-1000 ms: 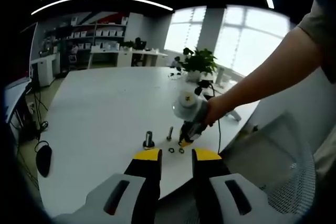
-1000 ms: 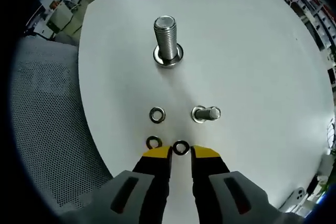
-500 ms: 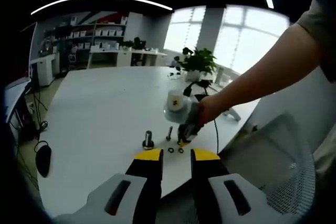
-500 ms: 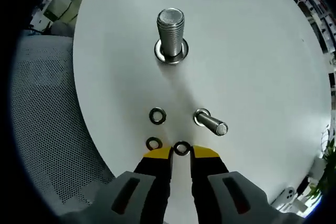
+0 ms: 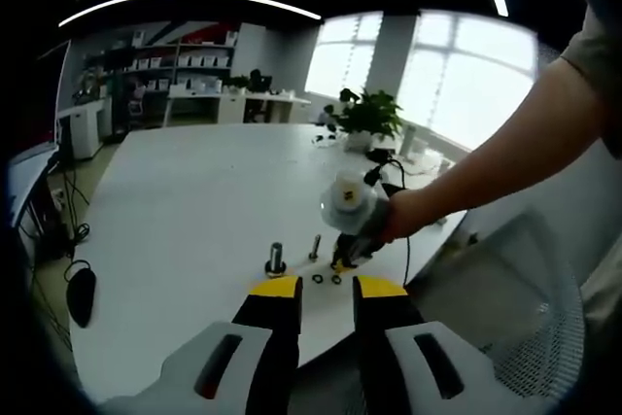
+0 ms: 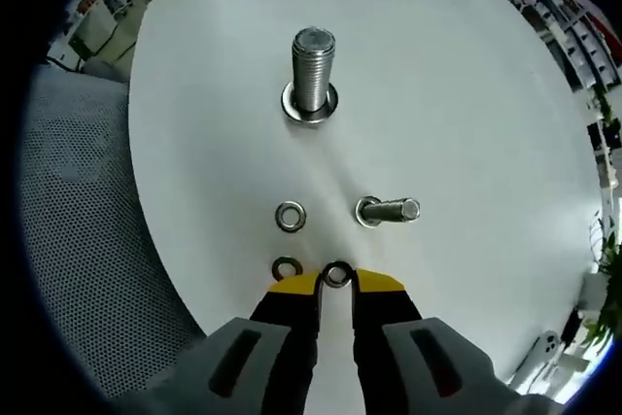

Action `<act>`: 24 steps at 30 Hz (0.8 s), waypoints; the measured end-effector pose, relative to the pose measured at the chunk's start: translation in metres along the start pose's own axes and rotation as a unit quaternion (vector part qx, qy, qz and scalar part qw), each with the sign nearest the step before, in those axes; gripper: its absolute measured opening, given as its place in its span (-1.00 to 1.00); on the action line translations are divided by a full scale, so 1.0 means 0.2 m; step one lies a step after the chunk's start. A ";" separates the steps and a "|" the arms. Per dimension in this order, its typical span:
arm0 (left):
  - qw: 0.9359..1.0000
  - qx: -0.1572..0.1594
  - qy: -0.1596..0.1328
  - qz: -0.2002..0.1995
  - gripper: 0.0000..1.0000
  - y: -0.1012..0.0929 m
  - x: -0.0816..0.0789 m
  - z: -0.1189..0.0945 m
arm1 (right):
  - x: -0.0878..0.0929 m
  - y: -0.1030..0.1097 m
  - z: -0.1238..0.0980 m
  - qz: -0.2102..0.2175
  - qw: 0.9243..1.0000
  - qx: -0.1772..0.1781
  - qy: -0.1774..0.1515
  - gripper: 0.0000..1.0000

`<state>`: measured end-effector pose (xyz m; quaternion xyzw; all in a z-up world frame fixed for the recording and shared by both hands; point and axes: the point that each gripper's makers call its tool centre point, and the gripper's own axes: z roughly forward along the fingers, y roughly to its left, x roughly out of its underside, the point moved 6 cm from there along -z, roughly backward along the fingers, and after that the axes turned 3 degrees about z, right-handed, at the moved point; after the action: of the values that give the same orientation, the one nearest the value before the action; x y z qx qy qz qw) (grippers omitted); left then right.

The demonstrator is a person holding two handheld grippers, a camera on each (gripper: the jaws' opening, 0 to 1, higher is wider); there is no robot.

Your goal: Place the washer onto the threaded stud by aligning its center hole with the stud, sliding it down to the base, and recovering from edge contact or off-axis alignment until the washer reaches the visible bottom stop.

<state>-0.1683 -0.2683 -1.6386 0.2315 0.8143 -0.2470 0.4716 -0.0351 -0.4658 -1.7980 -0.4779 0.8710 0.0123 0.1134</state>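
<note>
Three washers lay near the table [image 6: 466, 94] edge: one [image 6: 286, 267] at left, one [image 6: 290, 216] above it, and one [image 6: 336, 274] between the right gripper [image 6: 335, 282] tips, jaws narrowly spread around it. The big stud [image 6: 312, 80] stood beyond, a small stud [image 6: 387, 210] to the right. The left gripper [image 5: 325, 288] hovered, jaws apart.
</note>
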 end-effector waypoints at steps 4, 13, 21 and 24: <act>1.000 -0.001 0.001 0.000 -0.63 0.00 0.00 0.00 | 0.01 0.00 -0.01 0.030 0.999 0.004 -0.011 -0.72; 1.000 -0.003 0.003 -0.002 -0.63 0.00 0.00 0.00 | 0.03 -0.01 -0.01 0.044 0.998 0.019 -0.041 -0.73; 1.000 -0.001 0.002 -0.001 -0.63 0.00 0.00 0.00 | 0.02 -0.01 -0.08 0.056 0.996 0.020 -0.060 -0.73; 1.000 0.001 0.001 0.000 -0.63 0.00 0.00 0.00 | 0.01 -0.04 -0.12 0.086 0.994 0.018 -0.070 -0.72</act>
<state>-0.1691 -0.2677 -1.6391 0.2323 0.8144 -0.2470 0.4709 -0.0329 -0.4751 -1.7734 -0.3973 0.8987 0.0403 0.1812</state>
